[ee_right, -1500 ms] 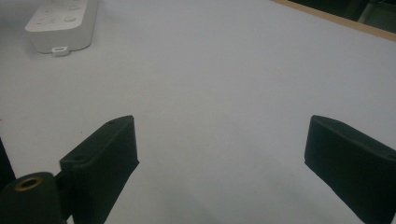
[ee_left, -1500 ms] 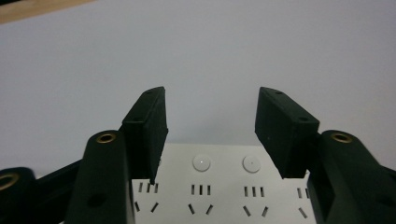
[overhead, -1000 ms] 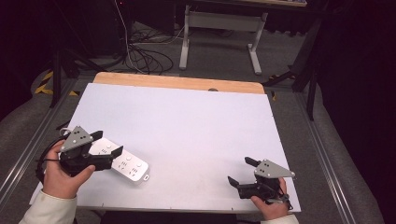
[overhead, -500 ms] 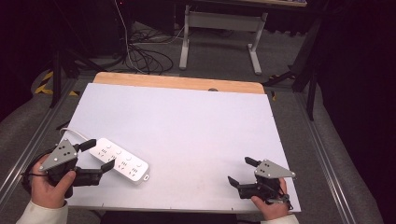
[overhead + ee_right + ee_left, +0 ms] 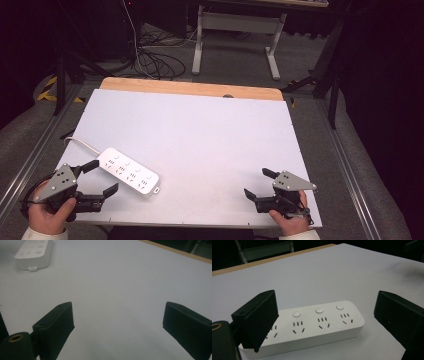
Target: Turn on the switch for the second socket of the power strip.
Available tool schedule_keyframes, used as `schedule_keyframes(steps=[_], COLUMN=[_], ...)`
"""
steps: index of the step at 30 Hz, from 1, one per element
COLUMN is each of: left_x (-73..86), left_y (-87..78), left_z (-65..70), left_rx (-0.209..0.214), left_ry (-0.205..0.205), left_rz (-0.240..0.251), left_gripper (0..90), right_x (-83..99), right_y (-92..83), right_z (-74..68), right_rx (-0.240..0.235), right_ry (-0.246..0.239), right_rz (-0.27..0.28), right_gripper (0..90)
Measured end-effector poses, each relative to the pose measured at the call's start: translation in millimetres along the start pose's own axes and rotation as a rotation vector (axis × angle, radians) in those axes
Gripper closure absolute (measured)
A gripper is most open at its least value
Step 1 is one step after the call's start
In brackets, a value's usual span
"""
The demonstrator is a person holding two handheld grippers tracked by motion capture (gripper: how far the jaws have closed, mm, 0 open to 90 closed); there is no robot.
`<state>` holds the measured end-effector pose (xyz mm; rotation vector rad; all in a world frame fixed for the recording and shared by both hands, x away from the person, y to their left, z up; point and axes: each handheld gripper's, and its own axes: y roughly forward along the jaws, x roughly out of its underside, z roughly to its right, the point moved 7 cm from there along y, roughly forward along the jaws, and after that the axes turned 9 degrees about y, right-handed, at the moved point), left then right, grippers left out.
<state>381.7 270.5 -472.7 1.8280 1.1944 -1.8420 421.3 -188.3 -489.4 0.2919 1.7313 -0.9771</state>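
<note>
Left tool (image 5: 102,179) released beside the power strip (image 5: 128,171) — right tool (image 5: 259,183) spread, empty.

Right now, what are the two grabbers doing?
Left gripper: open, just opened wider, holding nothing; the power strip lies just ahead.
Right gripper: open, empty.

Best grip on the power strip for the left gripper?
Probably across its narrow width, mid-body, from above. The power strip lies flat with long straight sides; the cord leaves its far-left end. The left gripper sits open beside it, so the jaws could straddle both long edges.
</note>
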Motion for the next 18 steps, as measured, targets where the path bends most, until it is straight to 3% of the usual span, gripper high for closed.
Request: schedule_keyframes(steps=[4, 6, 9, 11, 14, 18], left_x=[13.5, 17.9, 23.1, 27.6, 34.4, 35.8], left_y=[1.9, 1.9, 0.1, -0.4, -2.0, -2.6], left_z=[1.9, 2.8, 1.6, 2.1, 2.3, -0.9], left_rx=[-0.03, -0.032, -0.041, -0.031, 0.003, 0.004], left_ry=[0.038, 0.018, 0.031, 0.024, -0.026, -0.055], left_rz=[-0.011, 0.008, 0.013, -0.002, -0.052, -0.043], left_gripper=[6.5, 7.0, 7.4, 7.4, 8.2, 8.0], right_x=[-0.2, -0.2, -0.3, -0.1, 0.0, 0.3], right_y=[-0.1, -0.2, -0.5, -0.5, -0.4, -0.3], right_z=[-0.9, -0.8, -0.6, -0.4, 0.3, 1.0], right_rx=[-0.004, -0.004, -0.005, -0.006, -0.006, -0.006], right_ry=[0.0, 0.0, 0.002, 0.004, 0.006, 0.01], right_rz=[0.001, 0.001, 0.002, 0.002, 0.002, 0.001], right_gripper=[10.2, 10.1, 10.2, 10.1, 10.1, 10.1])
